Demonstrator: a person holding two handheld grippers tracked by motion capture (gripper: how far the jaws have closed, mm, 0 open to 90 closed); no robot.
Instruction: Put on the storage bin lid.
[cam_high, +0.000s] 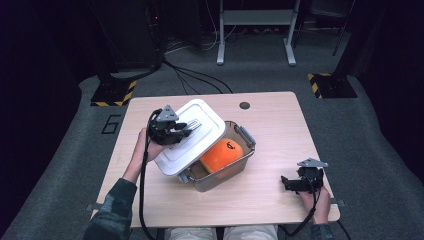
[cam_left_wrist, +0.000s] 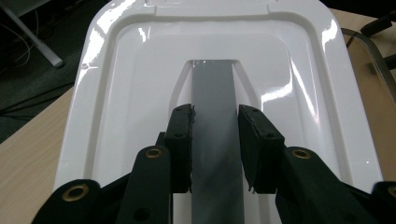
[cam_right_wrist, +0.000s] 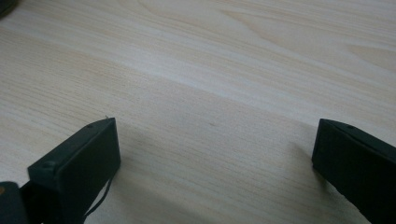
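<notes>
Glossy white plastic lid (cam_left_wrist: 140, 93), matt wooden table (cam_right_wrist: 210, 70)

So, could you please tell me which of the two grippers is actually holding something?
The left gripper: its jaws clamp the white lid's grey handle. The right gripper rests open over bare table.

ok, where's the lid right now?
In the high view the white lid sits tilted over the left part of the clear container, left of the orange ball, with the left hand-held gripper shut on its grey handle.
</notes>
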